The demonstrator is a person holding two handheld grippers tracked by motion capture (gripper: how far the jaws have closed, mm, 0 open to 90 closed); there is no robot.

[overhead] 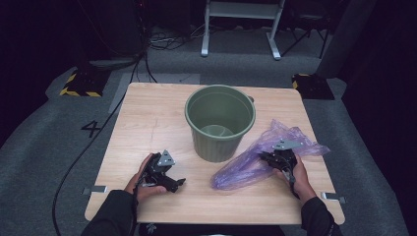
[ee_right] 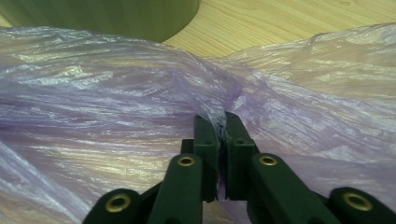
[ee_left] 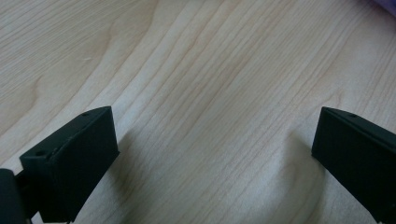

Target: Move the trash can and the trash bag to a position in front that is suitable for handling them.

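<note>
1. High view: A green bin stood upright near the middle of the wooden table, a little toward the far edge, its mouth open and nothing visible inside. A purple plastic bag lay crumpled on the table just beside the bin, spreading from the bin's foot toward the right edge. You held the right gripper on the bag near the right edge, so you probably meant to lift it clear of the wood. Your left gripper rested low near the near-left corner, well apart from bag and bin, likely waiting its turn.

2. Left gripper view: Your two black jaws stood wide apart over bare wood grain, released, with nothing between them. A sliver of purple showed at the top right corner, so the bag lay ahead of that hand.

3. Right gripper view: Your jaws were clenched on a pinched fold of the bag, the film bunching into creases where they met. The bin's green wall rose just behind the bag. This grip, I judge, suited lifting the bag toward the bin's mouth.
</note>
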